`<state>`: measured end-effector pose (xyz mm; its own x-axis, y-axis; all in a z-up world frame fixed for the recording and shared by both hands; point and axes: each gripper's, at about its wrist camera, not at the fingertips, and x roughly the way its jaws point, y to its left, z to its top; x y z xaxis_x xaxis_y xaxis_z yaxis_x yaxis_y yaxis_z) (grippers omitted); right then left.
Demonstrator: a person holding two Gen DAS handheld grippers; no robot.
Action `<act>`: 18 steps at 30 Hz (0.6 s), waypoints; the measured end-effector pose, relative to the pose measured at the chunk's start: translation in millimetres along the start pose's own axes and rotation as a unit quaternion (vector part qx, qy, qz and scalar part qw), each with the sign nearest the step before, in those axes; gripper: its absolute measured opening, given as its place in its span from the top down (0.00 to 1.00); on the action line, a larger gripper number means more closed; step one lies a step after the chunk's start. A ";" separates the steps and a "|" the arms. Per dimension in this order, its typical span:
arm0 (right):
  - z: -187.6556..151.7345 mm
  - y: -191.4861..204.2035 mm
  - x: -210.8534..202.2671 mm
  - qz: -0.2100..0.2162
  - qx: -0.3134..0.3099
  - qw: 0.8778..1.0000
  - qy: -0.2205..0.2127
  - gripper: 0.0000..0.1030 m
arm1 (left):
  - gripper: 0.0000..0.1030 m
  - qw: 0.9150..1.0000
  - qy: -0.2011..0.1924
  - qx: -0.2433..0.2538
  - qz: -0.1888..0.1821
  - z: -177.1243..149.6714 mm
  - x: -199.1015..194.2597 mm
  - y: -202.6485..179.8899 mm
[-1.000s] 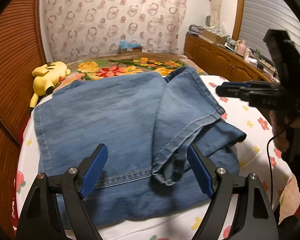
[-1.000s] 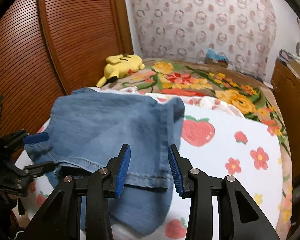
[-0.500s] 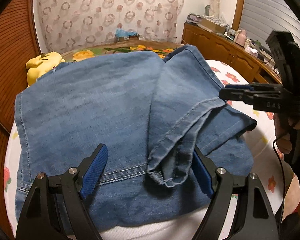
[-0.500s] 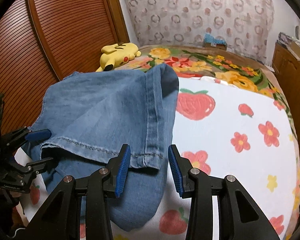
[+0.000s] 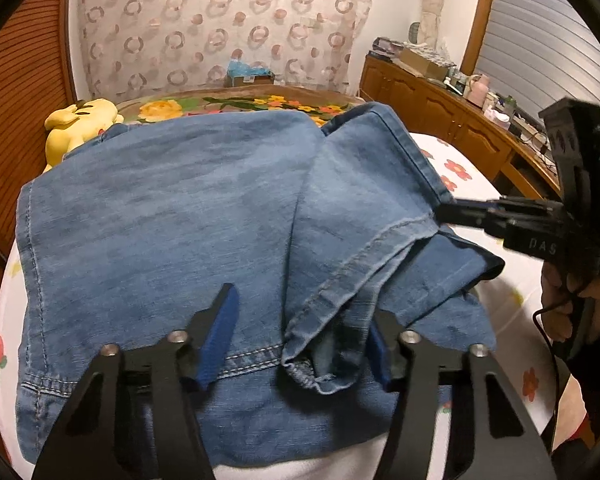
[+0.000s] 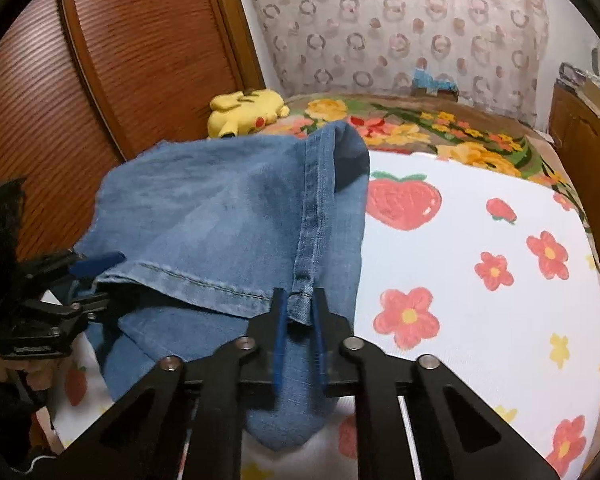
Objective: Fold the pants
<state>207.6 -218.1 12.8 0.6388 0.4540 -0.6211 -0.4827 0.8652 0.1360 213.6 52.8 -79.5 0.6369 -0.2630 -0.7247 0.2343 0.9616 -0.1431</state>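
Blue denim pants (image 5: 180, 220) lie folded on the bed, one leg doubled back so that its hem (image 5: 328, 292) faces me. My left gripper (image 5: 300, 340) is closing around the hem's left corner: the right pad touches the bunched cloth and the left pad stands clear of it. In the right wrist view the pants (image 6: 220, 208) reach down to my right gripper (image 6: 301, 328), whose jaws are closing and pinch the hem's right corner at the side seam. That gripper (image 5: 446, 212) also shows from the left wrist view, tip at the hem. The left gripper (image 6: 100, 280) appears at the hem's far end.
A yellow plush toy (image 5: 80, 124) lies at the head of the bed, beside a wooden slatted door (image 6: 120, 60). The flower-print sheet (image 6: 480, 240) spreads to the right of the pants. A wooden dresser (image 5: 460, 120) with clutter runs along the right wall.
Both grippers' jaws have narrowed. The right one has come shut on the hem corner. The left one has sunk closer to the pants, with the hem bunch now between its fingers.
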 end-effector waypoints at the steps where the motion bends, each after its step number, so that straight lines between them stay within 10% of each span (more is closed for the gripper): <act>1: -3.2 0.4 -3.6 -0.001 0.001 1.000 -0.011 0.92 | 0.55 1.000 0.000 0.002 -0.004 -0.3 -0.9 -0.8; 5: 3.8 1.9 -22.3 -0.009 -0.001 0.999 -0.054 0.93 | 0.79 1.000 -0.010 0.006 -0.019 0.5 -10.6 -4.5; 18: 32.7 36.2 -43.8 -0.014 -0.072 0.993 -0.096 0.93 | 0.95 0.996 -0.064 0.012 -0.058 13.3 -71.8 -7.9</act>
<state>181.7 -199.8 70.2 0.7484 0.4747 -0.4632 -0.5355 0.8445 0.0002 175.8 63.1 -17.4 0.6930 -0.3820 -0.6114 0.3286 0.9222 -0.2038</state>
